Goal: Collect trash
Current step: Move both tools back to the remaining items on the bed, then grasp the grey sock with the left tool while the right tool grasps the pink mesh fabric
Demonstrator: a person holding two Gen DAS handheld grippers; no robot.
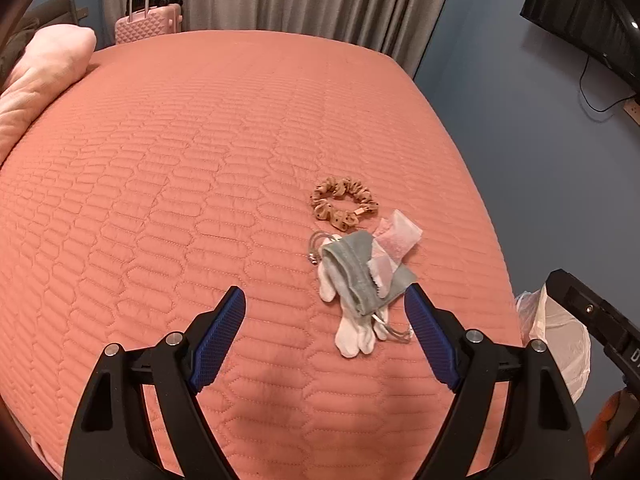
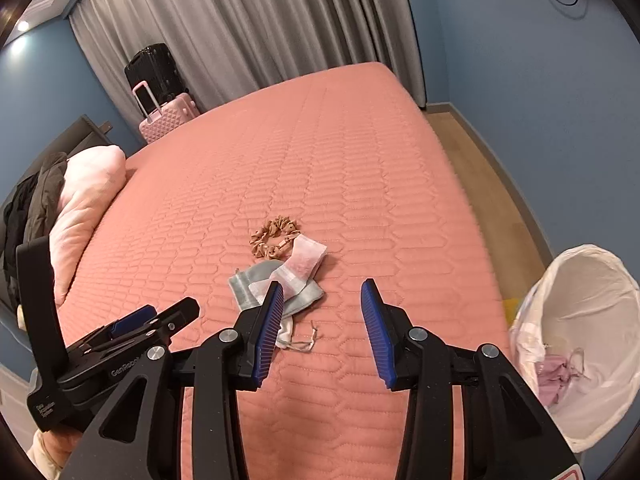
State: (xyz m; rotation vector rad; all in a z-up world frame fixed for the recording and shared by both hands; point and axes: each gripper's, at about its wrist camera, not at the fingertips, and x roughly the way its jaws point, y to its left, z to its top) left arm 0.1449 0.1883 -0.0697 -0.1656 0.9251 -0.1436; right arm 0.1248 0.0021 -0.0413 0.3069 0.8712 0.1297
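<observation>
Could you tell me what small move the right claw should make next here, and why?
Probably ease the right claw forward and down onto the pink wrapper. Both claws are open and empty, and the wrapper lies on top of the grey pouch, just ahead of this claw's left finger. The lined bin stands beside the bed on its side, so the carry looks short.

A crumpled grey face mask point(image 1: 362, 276) and pink wrapper point(image 1: 394, 236) lie overlapping on the bedspread point(image 1: 180, 184).

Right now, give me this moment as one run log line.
left tongs open, empty | right tongs open, empty | wrapper, pouch, scrunchie on bed | bin right
</observation>
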